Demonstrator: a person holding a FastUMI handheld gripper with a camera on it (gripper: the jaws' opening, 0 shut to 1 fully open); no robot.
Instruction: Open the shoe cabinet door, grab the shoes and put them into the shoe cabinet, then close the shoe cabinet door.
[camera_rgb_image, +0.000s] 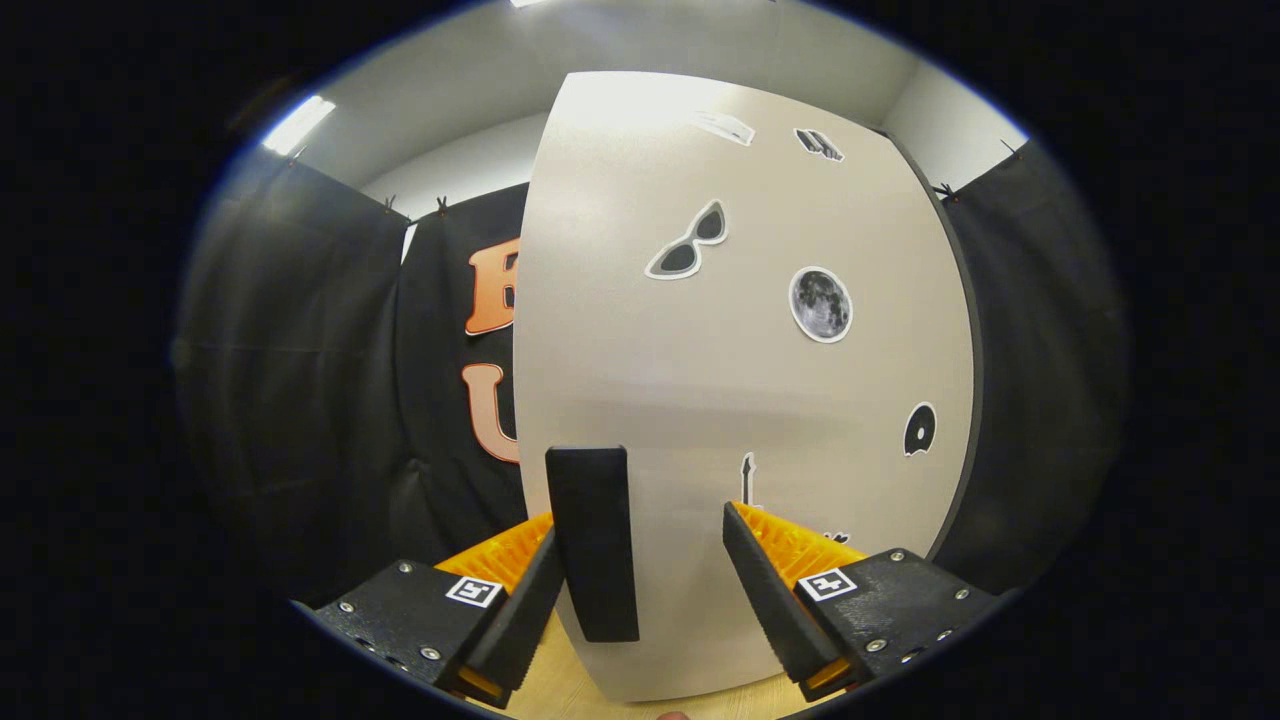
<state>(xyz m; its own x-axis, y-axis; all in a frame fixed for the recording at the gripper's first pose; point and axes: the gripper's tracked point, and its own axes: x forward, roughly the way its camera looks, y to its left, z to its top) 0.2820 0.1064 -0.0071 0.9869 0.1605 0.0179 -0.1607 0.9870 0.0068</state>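
While the tongs (640, 560) are gaping open, the shoe cabinet door's (740, 380) black handle (593, 540) is sitting between them, beside one finger.

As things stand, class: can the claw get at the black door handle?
Probably yes. The claw is open, and the handle on the cabinet door stands between its fingers, close against one of them, with nothing in between.

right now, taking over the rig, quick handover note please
Claw: open, fingers astride the black handle of the shoe cabinet door; left finger looks against the handle, right finger apart from it.
Door: pale panel with stickers, right in front of the claw; whether it is closed or slightly ajar cannot be told.
Done: claw lined up on the handle.
Left: grip the handle, pull the door open, put the shoes in, close the door.
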